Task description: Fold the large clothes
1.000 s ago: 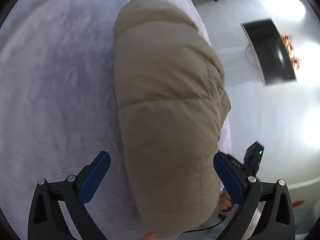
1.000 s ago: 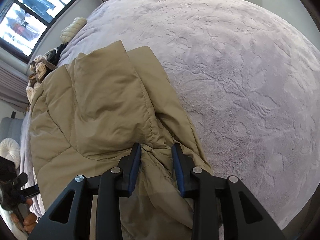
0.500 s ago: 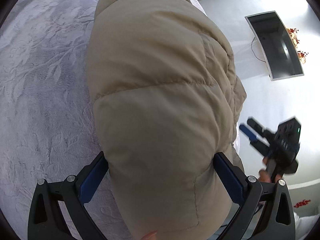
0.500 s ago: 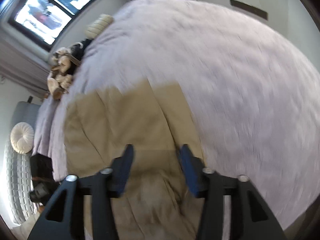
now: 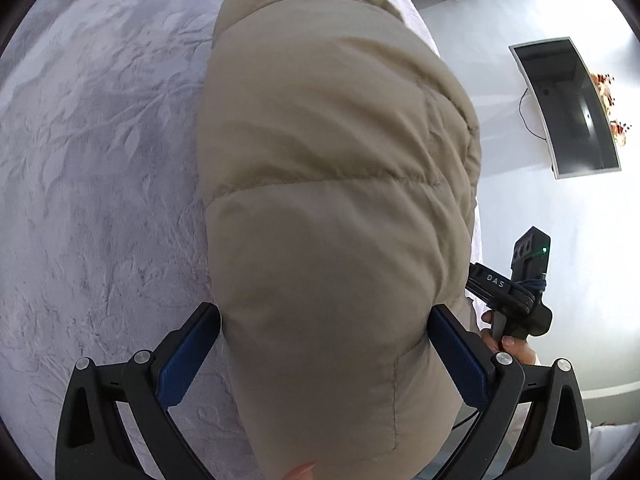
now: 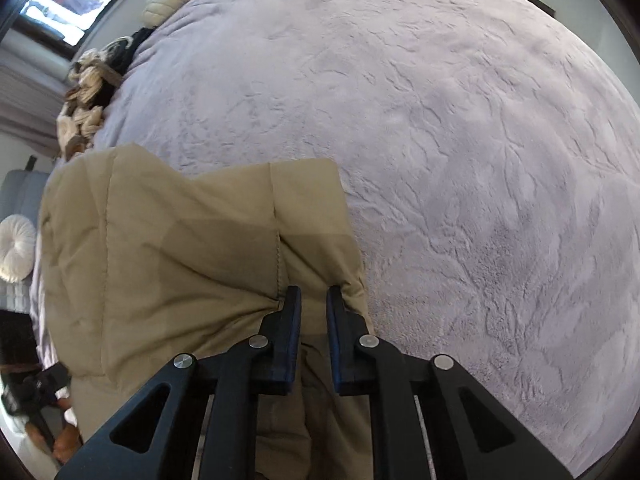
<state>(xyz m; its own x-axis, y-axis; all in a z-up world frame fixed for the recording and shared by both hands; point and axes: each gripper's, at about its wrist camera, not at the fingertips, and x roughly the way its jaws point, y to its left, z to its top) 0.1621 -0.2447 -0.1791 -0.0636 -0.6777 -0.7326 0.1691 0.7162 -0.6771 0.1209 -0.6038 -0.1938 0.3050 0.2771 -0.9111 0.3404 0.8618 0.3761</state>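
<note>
Jacket (image 5: pixel 332 208), beige and puffy, lies on the grey bed (image 5: pixel 100 160), its long axis running away ahead of your left gripper (image 5: pixel 324 364), whose wide-open jaws straddle its near end. Your right gripper (image 6: pixel 313 300) is closing on a fold at the jacket's edge, fabric between the pads. Beyond the jacket: white floor (image 5: pixel 540 220).

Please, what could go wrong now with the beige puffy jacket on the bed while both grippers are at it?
1. The right gripper is closing on only a small pinch of the jacket near its edge; the smooth fabric may slip out.
2. The left gripper stands wide around a thick padded fold without pressing it, so the bulk may spring open.
3. The jacket lies near the side of the bed and may slide off.
</note>
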